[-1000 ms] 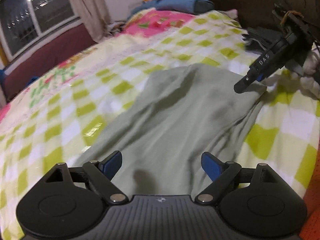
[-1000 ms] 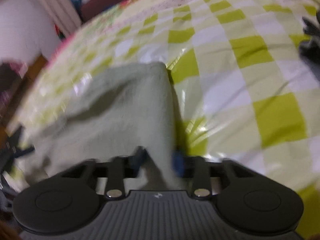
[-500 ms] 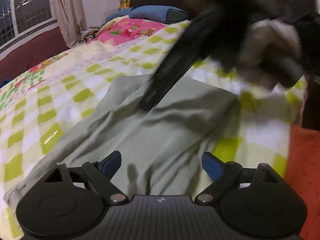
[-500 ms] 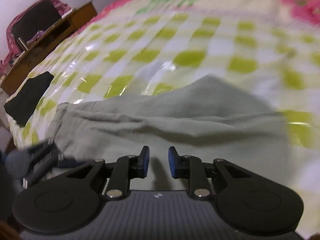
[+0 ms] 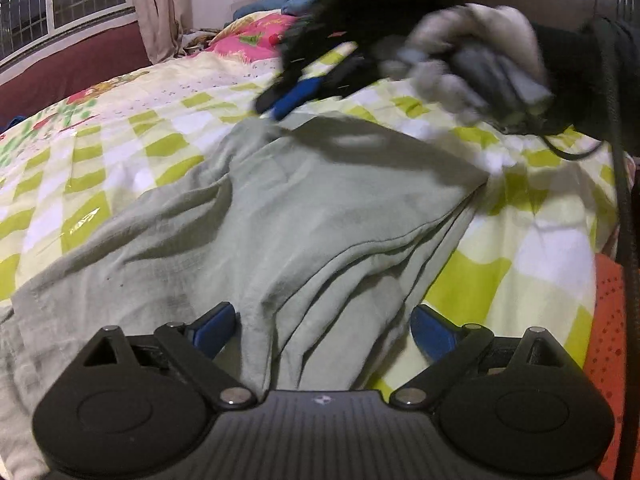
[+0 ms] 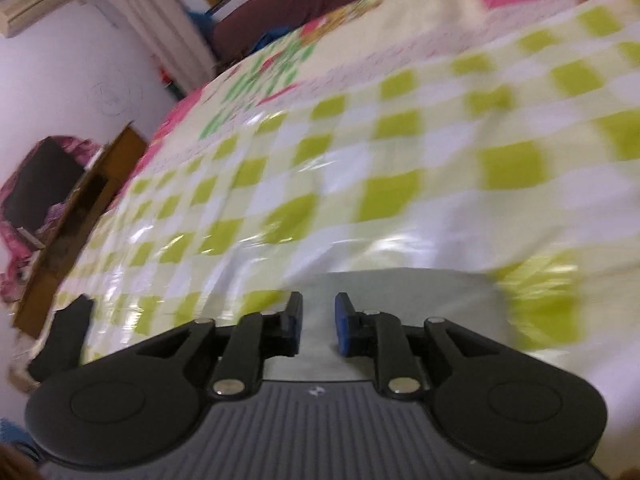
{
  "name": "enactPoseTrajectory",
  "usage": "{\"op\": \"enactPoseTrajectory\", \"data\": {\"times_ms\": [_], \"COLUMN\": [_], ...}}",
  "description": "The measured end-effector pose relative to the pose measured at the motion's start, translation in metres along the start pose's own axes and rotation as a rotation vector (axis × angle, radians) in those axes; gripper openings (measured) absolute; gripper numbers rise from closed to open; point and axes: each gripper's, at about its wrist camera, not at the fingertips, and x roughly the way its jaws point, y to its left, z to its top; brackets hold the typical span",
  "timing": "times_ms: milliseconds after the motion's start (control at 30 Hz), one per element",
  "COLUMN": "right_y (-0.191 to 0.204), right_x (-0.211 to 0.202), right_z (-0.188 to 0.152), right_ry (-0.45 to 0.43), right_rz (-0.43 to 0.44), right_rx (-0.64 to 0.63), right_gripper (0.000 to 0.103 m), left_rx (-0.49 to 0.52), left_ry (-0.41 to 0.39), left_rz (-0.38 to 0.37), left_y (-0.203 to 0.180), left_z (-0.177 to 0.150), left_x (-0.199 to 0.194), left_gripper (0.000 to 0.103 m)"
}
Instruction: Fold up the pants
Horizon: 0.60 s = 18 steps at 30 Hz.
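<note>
Grey-green pants (image 5: 280, 220) lie rumpled on the green-and-white checked bed cover (image 5: 540, 248). My left gripper (image 5: 322, 320) hangs low over their near end, open wide, with folds of cloth lying between the fingers and no pad pressing on them. In the left wrist view my right gripper (image 5: 288, 100) is blurred over the pants' far edge, held by a gloved hand (image 5: 472, 52). In its own view the right gripper (image 6: 319, 320) shows a narrow gap with nothing in it. Only a strip of the pants (image 6: 400, 292) shows behind its fingertips.
A pink pillow (image 5: 256, 40) and a curtain (image 5: 156, 8) lie at the far side of the bed. A wooden bed frame (image 6: 68, 220) and a dark cloth (image 6: 64, 332) sit at the left edge. A black cable (image 5: 616, 160) and orange fabric (image 5: 608, 320) are at the right.
My right gripper let go of the pants' corner and swung across the far edge. My left gripper sank closer to the cloth, which now lies folded over itself.
</note>
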Motion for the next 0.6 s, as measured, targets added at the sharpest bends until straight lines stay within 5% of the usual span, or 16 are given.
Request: {"op": "enactPoseTrajectory", "data": {"times_ms": [100,267,433,567,600], "right_y": [-0.019,-0.054,-0.077,-0.068,-0.061], "right_x": [-0.027,-0.057,-0.06,-0.044,-0.041], "right_z": [-0.015,-0.057,-0.08,-0.079,-0.077], "right_ry": [-0.017,-0.008,0.021,0.053,0.063], "right_rz": [-0.103,-0.121,0.016,0.058,0.039], "right_rx": [0.009,0.101,0.243,0.225,0.192], "right_gripper": [0.024,0.034,0.04,0.044,0.031], "left_rx": [0.026,0.038,0.068,0.11,0.113], "left_ry": [0.005,-0.025,-0.006,0.06,0.062], "left_rz": [0.023,0.046,0.052,0.021,0.022], "left_y": [-0.005,-0.011,-0.019,-0.027,-0.027], "left_z": [-0.001,0.001,0.001,-0.004,-0.004], "left_x": [-0.004,-0.015,-0.016,-0.007,-0.006], "left_gripper": [0.103,0.103,0.103,0.103,0.103]}}
